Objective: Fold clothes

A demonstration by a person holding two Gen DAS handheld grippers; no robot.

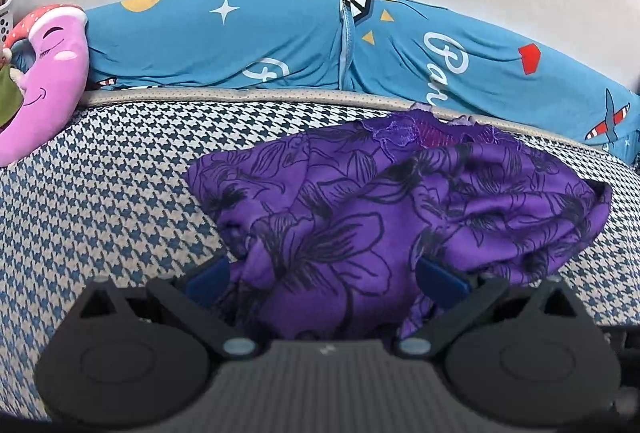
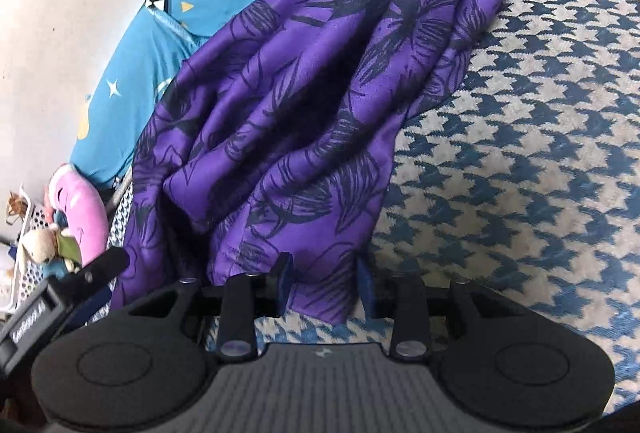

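Observation:
A purple garment (image 1: pixel 340 201) printed with dark flowers lies crumpled on a blue-and-cream houndstooth cushion (image 1: pixel 100 193), with a lace trim at its far end. My left gripper (image 1: pixel 324 281) is open, its blue pads wide apart, and a thick bunch of the cloth lies between them. In the right wrist view the same garment (image 2: pixel 320 93) runs away from me in long folds. My right gripper (image 2: pixel 325 279) has its pads close together on the near hem, just above the cushion (image 2: pixel 520 153).
A long blue printed bolster (image 1: pixel 240 37) lies along the white wall behind the cushion. A pink moon plush (image 1: pixel 48 73) leans at the left end. The right wrist view shows a white basket (image 2: pixel 28 245) and a small rabbit toy (image 2: pixel 44 245) beside the moon plush.

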